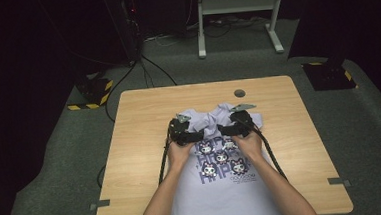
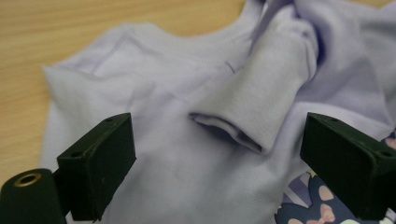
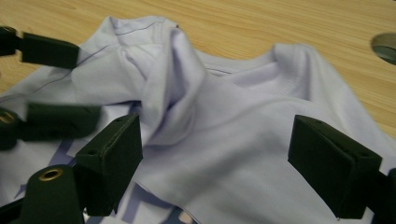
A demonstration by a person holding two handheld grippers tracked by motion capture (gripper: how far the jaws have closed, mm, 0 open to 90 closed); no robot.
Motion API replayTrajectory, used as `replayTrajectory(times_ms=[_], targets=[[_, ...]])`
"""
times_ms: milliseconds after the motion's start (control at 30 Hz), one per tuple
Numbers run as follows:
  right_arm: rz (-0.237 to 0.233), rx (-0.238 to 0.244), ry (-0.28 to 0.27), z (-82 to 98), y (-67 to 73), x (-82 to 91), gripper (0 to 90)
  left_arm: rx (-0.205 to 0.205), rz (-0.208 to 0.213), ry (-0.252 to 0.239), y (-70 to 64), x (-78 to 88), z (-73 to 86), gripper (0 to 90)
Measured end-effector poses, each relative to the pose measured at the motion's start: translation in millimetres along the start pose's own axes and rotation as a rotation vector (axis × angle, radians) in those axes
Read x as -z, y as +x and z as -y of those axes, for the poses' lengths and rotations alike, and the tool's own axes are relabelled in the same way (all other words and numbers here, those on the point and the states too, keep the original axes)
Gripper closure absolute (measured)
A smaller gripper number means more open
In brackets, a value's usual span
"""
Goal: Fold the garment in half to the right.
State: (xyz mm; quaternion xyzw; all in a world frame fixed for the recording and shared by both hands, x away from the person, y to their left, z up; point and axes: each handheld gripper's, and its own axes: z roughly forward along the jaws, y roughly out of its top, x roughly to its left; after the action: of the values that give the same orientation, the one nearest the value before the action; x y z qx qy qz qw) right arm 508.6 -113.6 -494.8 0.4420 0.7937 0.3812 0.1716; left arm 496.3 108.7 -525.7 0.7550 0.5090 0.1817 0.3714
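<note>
T-shirt (image 1: pixel 223 185) lies flat on the wooden table (image 1: pixel 140 140), with both grippers at its top part.

Its colour is pale purple, and a dark cartoon print (image 1: pixel 222 161) is on the chest. The bottom part reaches the near edge of the table, between the person's forearms. The collar end is crumpled, and one sleeve (image 2: pixel 261 100) is folded over the middle of the cloth. The left gripper (image 1: pixel 186 134) hangs just above the shirt with its jaws wide apart and nothing between them. The right gripper (image 1: pixel 236 127) is close beside it, also wide open over the cloth near the collar, not pressing anything.
</note>
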Motion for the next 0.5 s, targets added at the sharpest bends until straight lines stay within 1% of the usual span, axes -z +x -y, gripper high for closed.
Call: replayTrajectory(times_ms=[100,167,267,333,400,433,500], targets=[[0.0,0.011,-0.003,-5.2,9.2,-7.4,17.8,-0.05,0.003,0.047,-7.6,-8.8,3.1,10.1],[0.019,0.017,-0.013,-7.0,15.0,-13.1,18.4,-0.063,0.001,0.061,-11.7,-12.4,4.6,9.4],[0.057,0.017,0.009,-5.8,17.7,-24.7,19.0,-0.067,0.002,0.059,-11.8,-12.7,4.6,9.2],[0.087,0.01,0.035,-2.4,13.8,-32.0,19.0,-0.07,0.002,0.066,-9.1,-11.5,5.3,9.1],[0.115,-0.003,0.064,2.2,5.4,-35.3,16.9,-0.06,-0.006,0.062,-3.1,-8.3,7.5,8.8],[0.115,-0.021,0.078,5.1,-1.4,-34.8,16.0,-0.057,-0.011,0.057,-0.7,-7.2,8.8,8.8],[0.118,-0.043,0.084,9.1,-10.3,-30.9,15.7,-0.044,-0.014,0.047,5.3,-2.7,12.0,9.0]])
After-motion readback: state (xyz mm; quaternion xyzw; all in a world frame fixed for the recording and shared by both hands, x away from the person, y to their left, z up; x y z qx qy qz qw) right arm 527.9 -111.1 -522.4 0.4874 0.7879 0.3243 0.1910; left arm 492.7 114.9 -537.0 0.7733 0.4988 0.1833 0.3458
